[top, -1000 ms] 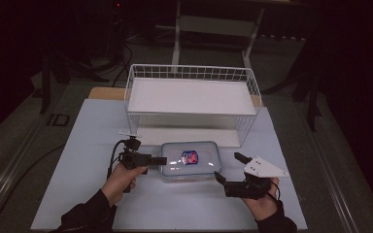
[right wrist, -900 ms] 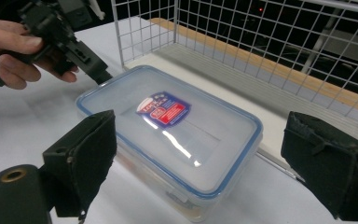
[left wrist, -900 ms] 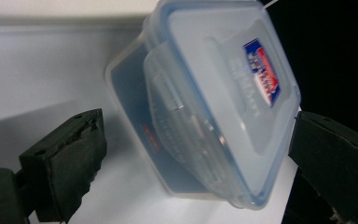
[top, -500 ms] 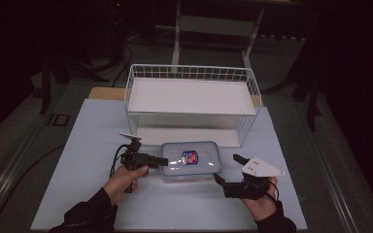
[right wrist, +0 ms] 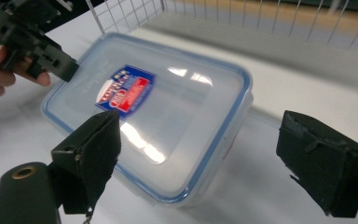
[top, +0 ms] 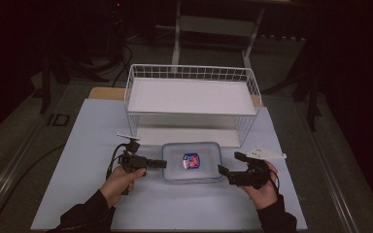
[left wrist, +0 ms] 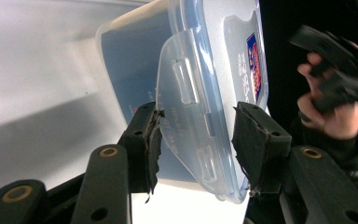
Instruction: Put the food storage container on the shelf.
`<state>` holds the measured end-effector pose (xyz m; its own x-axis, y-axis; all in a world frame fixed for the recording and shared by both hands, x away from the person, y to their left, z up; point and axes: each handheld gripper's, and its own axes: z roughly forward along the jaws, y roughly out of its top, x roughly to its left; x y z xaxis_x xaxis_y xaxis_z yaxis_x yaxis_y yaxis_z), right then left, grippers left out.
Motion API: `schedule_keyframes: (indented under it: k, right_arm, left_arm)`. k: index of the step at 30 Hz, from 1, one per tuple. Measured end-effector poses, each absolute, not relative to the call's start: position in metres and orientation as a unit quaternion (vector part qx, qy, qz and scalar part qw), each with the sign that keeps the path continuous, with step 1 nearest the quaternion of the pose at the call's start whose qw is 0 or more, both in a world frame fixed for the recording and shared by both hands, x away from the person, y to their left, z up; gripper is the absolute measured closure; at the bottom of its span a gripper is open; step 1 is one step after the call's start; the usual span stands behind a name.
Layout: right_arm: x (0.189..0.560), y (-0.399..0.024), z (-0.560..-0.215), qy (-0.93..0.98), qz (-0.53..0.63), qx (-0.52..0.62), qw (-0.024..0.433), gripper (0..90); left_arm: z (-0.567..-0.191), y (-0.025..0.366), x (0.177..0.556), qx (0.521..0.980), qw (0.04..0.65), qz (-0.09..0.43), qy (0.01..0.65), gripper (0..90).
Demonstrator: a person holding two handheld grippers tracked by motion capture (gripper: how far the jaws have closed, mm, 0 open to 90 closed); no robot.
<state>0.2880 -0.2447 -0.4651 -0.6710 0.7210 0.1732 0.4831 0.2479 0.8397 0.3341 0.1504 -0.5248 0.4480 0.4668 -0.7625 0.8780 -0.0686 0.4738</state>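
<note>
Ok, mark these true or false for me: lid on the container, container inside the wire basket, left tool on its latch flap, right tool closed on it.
1. The lid is on the container. True.
2. The container sits inside the wire basket. False: it lies on the table, in front of the basket.
3. The left tool has just been closing, with the latch flap between its jaws. True.
4. The right tool is closed on the container. False: its jaws stand wide apart at the container's end.
</note>
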Motion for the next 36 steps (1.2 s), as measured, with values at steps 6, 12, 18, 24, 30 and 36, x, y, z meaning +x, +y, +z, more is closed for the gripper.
schedule_keyframes:
  k: [6, 12, 18, 24, 30, 36]
  right_arm:
    - [0.312, -0.249, -0.483, 0.782, 0.458, 0.421, 0.042, 15.0]
    - [0.326, -0.248, -0.496, 0.775, 0.460, 0.432, -0.018, 18.5]
    - [0.330, -0.249, -0.500, 0.771, 0.464, 0.433, -0.053, 30.6]
    - [0.330, -0.252, -0.499, 0.774, 0.468, 0.419, -0.073, 43.0]
    - [0.327, -0.259, -0.500, 0.764, 0.481, 0.421, -0.091, 48.2]
    - [0.324, -0.262, -0.500, 0.767, 0.482, 0.414, -0.093, 51.4]
  left_arm:
    - [-0.527, 0.152, 0.330, 0.704, 0.503, -0.202, 0.459, 54.0]
    - [-0.523, 0.152, 0.324, 0.717, 0.504, -0.193, 0.441, 56.4]
    - [-0.522, 0.152, 0.322, 0.719, 0.504, -0.192, 0.437, 57.4]
    - [-0.521, 0.152, 0.321, 0.720, 0.505, -0.190, 0.437, 57.7]
    - [-0.521, 0.152, 0.319, 0.721, 0.508, -0.185, 0.433, 58.3]
    - [-0.518, 0.150, 0.316, 0.726, 0.507, -0.174, 0.430, 58.4]
